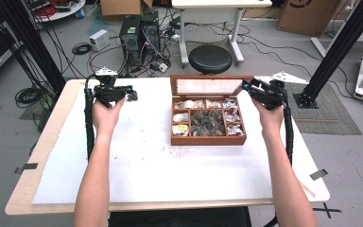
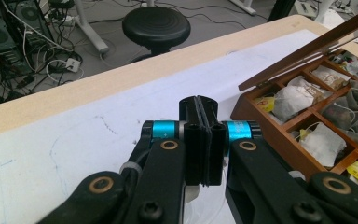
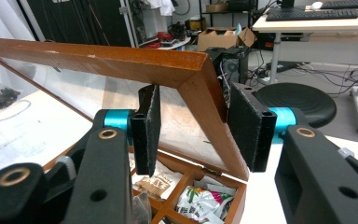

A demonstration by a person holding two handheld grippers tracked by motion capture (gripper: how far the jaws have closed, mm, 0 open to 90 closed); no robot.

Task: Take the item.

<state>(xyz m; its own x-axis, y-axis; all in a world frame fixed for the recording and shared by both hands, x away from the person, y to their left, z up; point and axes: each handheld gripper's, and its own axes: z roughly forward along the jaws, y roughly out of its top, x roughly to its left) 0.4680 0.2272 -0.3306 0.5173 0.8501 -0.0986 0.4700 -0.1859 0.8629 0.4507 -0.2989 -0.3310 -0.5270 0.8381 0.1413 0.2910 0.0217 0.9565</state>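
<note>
Lid (image 3: 121, 58), stiff wood framing fragile glass, sits between spread right tongs (image 3: 204, 128) at its corner; left tongs (image 2: 200, 140) are pressed together.

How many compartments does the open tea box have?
8 as far as I can tell: in the wooden tea box, four across the back row, two stacked down each side, flanking one large centre compartment. The top row is blurry.
</note>
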